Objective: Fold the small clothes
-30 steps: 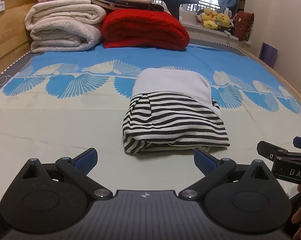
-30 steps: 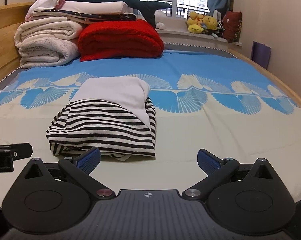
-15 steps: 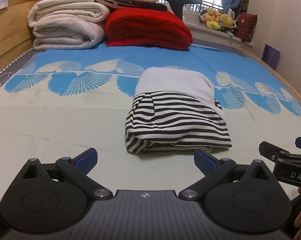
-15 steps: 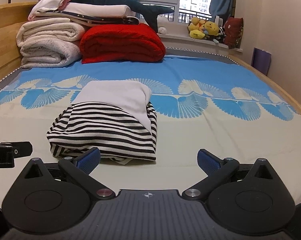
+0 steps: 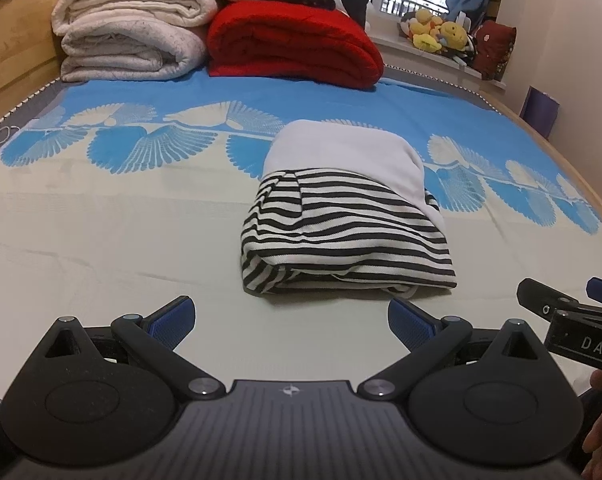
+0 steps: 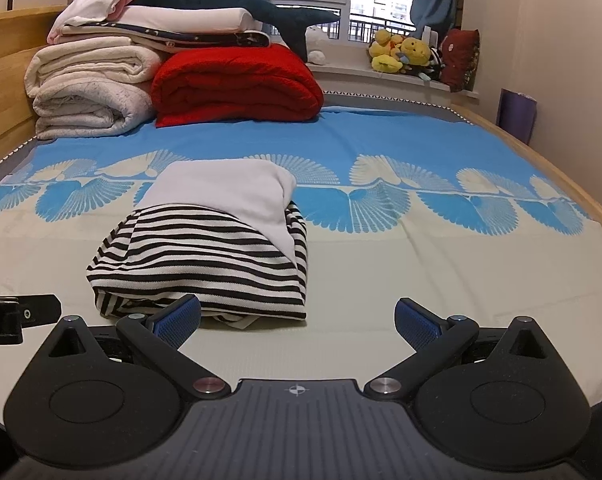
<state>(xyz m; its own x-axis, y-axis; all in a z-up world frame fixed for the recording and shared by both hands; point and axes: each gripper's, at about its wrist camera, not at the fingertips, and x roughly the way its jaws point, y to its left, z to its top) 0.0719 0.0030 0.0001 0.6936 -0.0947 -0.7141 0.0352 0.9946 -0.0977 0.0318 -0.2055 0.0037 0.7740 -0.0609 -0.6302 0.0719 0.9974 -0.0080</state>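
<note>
A folded striped garment (image 5: 343, 236) with a plain white part on top lies on the bed (image 5: 101, 248), well in front of the red blanket (image 5: 293, 48) and white quilts (image 5: 129, 36) stacked at the bed's far end. The left gripper (image 5: 291, 316) hovers just short of the garment's near edge, spread wide and empty. The right gripper (image 6: 297, 318) sits beside it, equally wide apart, holding nothing, its left fingertip (image 6: 179, 316) close to the garment's hem.
</note>
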